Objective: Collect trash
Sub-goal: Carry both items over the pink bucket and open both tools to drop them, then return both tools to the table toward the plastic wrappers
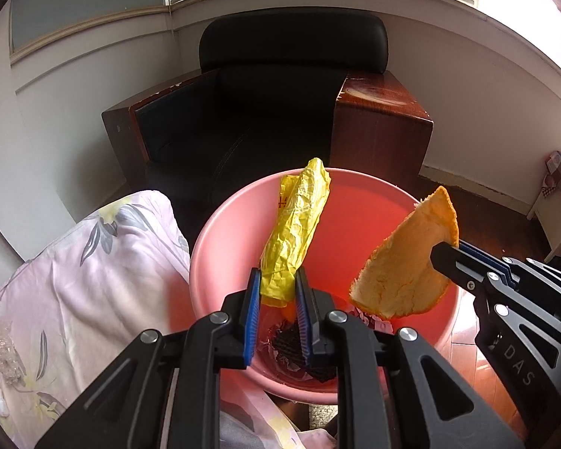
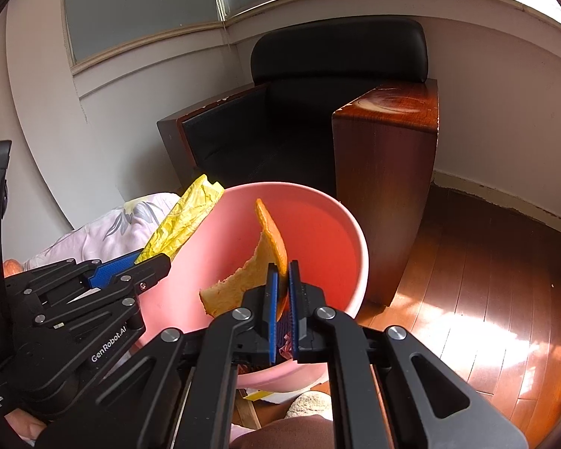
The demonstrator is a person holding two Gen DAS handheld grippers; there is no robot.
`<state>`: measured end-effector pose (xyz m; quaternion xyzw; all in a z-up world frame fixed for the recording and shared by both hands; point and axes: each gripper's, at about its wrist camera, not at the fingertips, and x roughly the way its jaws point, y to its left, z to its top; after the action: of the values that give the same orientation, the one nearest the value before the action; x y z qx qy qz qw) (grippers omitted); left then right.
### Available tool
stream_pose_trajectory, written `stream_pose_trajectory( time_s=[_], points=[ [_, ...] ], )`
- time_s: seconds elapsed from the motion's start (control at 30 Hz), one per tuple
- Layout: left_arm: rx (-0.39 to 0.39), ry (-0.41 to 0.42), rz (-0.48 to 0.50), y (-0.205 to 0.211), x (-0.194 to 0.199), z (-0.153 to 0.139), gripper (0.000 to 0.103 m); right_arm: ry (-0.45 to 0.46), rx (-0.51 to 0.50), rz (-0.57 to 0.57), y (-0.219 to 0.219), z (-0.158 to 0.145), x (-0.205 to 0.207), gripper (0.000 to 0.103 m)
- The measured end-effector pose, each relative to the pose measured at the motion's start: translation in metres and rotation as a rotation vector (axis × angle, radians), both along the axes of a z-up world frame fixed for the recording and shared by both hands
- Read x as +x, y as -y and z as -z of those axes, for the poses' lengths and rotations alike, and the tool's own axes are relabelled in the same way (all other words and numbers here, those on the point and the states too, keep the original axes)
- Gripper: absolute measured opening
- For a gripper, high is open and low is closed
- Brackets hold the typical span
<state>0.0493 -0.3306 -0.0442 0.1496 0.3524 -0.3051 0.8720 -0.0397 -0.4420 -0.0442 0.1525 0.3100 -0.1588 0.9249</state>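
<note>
Two pieces of trash are hanging over the round pink plastic bin [image 1: 355, 202]: we are pinching a crumpled yellow plastic wrapper [image 1: 295, 232] in the left gripper [image 1: 277, 312] and a curved slab of orange peel [image 1: 404, 262] in the right gripper [image 2: 282, 292]. The left fingers [image 1: 251, 310] are clamping the wrapper's lower end, and the right fingers [image 2: 272, 299] are closing hard on the peel's edge.

We are judging that the step in hand is the drop, and doing it well means bringing both pieces well inside the rim before letting go. The wrapper is light and crinkly, and its free end is poking out past the far rim, so it may drift or catch on the wall; lowering it first seems wise. The peel is stiff, pithy and pale inside with a bright outer skin, so it should be falling straight once released.

Dark crumpled scraps are already lying in the bottom of the smooth, glossy bin. Beside it, floral pink bedding [image 1: 93, 262] is bunching softly, and behind it a black leather armchair with lacquered wooden arms [image 1: 377, 127] is standing on a polished wooden floor [image 2: 486, 299].
</note>
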Motion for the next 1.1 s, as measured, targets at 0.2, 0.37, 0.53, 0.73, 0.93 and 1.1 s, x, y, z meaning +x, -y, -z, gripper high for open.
stream_pose_trajectory(
  time_s=[0.2, 0.37, 0.53, 0.73, 0.93, 1.1],
  points=[
    [0.011, -0.004, -0.021, 0.002, 0.008, 0.008, 0.023, -0.024, 0.009, 0.016, 0.007, 0.007, 0.009, 0.006],
    [0.011, -0.001, -0.028, 0.002, 0.009, 0.009, 0.039, -0.046, 0.026, 0.035, 0.013, 0.013, 0.015, 0.006],
    [0.002, 0.008, -0.02, 0.0, 0.006, 0.005, 0.043, -0.052, 0.045, 0.045, 0.017, 0.015, 0.015, 0.011],
    [-0.014, 0.01, -0.021, -0.005, 0.001, 0.001, 0.044, -0.039, 0.05, 0.043, 0.018, 0.014, 0.011, 0.013],
    [-0.034, 0.013, -0.033, -0.016, -0.003, -0.006, 0.045, -0.021, 0.031, 0.03, 0.013, 0.005, 0.007, 0.013],
    [-0.052, 0.018, -0.047, -0.028, -0.007, -0.013, 0.045, -0.009, 0.025, 0.01, 0.003, -0.002, 0.002, 0.014]
  ],
)
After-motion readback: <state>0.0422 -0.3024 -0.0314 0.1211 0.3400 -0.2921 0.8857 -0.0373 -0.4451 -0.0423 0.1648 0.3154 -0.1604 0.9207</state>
